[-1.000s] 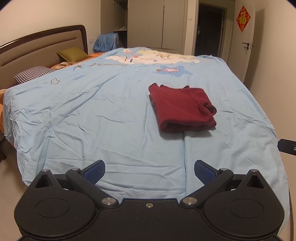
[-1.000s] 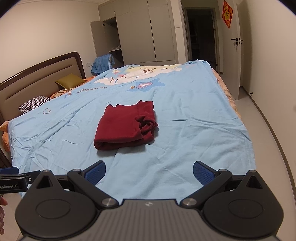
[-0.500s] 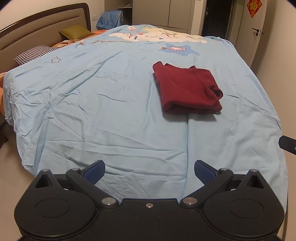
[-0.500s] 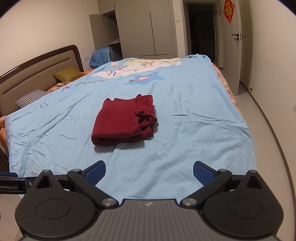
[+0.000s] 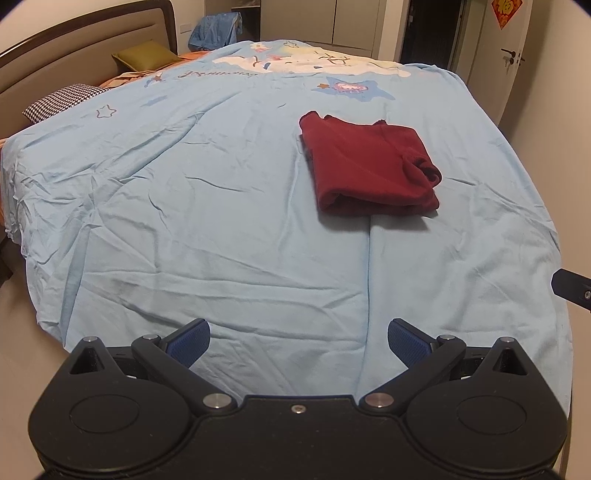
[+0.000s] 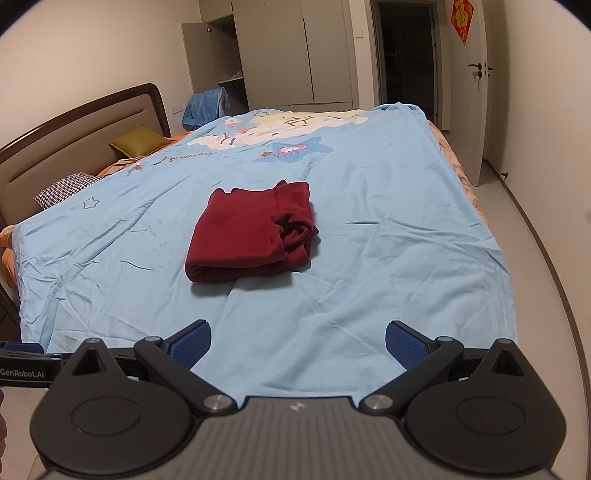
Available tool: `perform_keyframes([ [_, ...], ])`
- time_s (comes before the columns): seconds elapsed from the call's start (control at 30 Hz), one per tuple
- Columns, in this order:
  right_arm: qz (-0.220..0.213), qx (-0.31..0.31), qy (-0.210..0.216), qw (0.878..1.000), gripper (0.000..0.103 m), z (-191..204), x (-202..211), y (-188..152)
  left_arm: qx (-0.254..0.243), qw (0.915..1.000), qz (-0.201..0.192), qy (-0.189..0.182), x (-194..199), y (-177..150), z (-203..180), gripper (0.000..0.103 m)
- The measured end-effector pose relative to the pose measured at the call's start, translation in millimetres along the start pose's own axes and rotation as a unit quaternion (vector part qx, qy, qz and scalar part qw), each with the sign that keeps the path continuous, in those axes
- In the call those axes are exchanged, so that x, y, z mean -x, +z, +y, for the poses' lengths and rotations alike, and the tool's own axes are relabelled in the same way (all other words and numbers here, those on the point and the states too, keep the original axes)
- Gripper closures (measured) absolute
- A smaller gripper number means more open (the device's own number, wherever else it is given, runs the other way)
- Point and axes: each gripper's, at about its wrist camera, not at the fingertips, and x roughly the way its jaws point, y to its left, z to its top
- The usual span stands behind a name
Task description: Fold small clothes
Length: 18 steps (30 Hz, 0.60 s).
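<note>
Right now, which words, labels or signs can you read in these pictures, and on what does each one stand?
"GenRobot.AI": on the left gripper, at the edge of the right wrist view.
Dark script on the bedsheet: too blurred to read.
Gold character on the red door sign: too small to read.

Both wrist views from the foot of the bed (image 5: 184, 221), side by side, sharing the red garment (image 5: 369, 166).
</note>
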Motion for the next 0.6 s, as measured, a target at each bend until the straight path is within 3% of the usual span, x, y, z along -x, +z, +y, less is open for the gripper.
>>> perform_keyframes([
  [0.6, 0.009, 0.005, 0.002, 1.0, 0.0, -0.9, -3.5, -2.0, 0.002, 0.9999, 0.007, -0.008, -3.9, 0.1, 0.4, 0.001],
])
